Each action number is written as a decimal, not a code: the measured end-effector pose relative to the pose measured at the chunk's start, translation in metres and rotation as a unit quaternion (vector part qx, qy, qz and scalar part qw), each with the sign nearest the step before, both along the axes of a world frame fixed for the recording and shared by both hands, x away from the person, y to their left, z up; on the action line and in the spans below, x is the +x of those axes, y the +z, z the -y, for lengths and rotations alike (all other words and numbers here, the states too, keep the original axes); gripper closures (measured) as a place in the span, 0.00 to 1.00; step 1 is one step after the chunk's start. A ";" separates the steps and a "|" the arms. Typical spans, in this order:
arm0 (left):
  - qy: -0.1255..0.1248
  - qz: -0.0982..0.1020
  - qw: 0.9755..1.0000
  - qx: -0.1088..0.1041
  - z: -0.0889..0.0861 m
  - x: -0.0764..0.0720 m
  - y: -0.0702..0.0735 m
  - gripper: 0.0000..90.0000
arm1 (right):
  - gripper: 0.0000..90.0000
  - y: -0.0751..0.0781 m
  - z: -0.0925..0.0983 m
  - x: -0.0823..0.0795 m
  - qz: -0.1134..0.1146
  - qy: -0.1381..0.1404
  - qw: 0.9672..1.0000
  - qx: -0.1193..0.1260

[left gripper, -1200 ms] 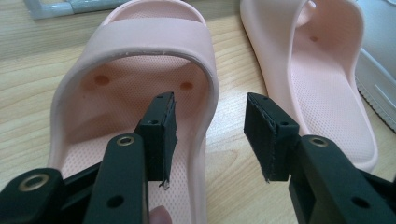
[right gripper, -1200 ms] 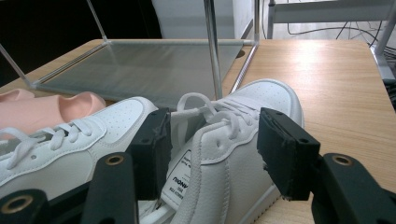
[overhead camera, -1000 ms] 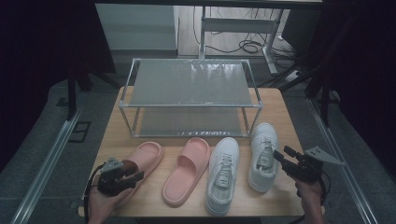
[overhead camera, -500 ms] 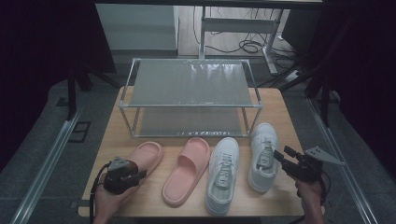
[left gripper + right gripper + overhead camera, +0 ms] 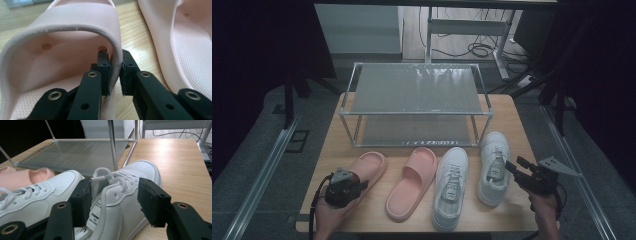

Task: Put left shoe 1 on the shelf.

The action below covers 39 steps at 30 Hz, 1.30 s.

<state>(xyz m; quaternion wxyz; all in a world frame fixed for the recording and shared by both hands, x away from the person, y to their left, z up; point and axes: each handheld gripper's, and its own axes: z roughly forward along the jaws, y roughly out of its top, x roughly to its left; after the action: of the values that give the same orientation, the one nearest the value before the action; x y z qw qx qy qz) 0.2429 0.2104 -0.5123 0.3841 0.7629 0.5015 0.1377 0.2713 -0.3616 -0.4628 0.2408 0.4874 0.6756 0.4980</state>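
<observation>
Gripping the side wall of the left pink slipper (image 5: pixel 364 172), my left gripper (image 5: pixel 115 75) has just been closing its jaws, and in the left gripper view the pads now pinch the slipper's strap edge between them, one pad inside the shoe, one outside. That slipper lies near the bench's (image 5: pixel 507 112) front left corner, its long axis running from the front left toward the back, toe end angled toward the rack (image 5: pixel 414 95) and heel end at my left hand (image 5: pixel 329 215). Just beside it lies the second pink slipper (image 5: pixel 412 175), slanted the same way, apart from the first.

My right gripper (image 5: pixel 112 200) hovers at the heel of the right white sneaker (image 5: pixel 493 167), jaws spread wide to either side of the heel collar; I cannot see either pad pressing on the leather. This sneaker points its toe at the rack, long axis running front to back, near the bench's right edge. The left white sneaker (image 5: pixel 451 186) sits just beside it, toe also toward the back.

Everything rests on a pale wooden bench. The two-tier metal rack with grey mesh shelves stands along the back edge. Beyond it, the floor (image 5: pixel 462 30) carries cables, and the surrounding room is dark.
</observation>
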 end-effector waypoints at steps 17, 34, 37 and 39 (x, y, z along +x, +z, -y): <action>-0.001 0.021 1.000 -0.002 0.000 0.005 0.020 0.95 | 0.51 0.001 0.000 -0.001 0.002 0.000 1.000 0.000; 0.002 0.042 0.999 -0.012 0.006 0.033 0.047 0.95 | 0.51 0.003 0.002 -0.002 0.005 -0.002 1.000 0.001; 0.000 0.044 0.999 -0.009 0.009 0.038 0.050 0.95 | 0.51 0.002 0.002 -0.001 0.004 -0.001 1.000 0.000; -0.003 0.044 0.999 -0.007 0.012 0.040 0.051 0.95 | 0.51 0.002 0.002 -0.001 0.003 -0.001 1.000 0.001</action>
<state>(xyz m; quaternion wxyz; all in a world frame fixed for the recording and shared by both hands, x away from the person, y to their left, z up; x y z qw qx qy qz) 0.2829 0.1987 -0.4610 0.4117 0.7548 0.4829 0.1663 0.2702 -0.3633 -0.4607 0.2430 0.4866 0.6741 0.4998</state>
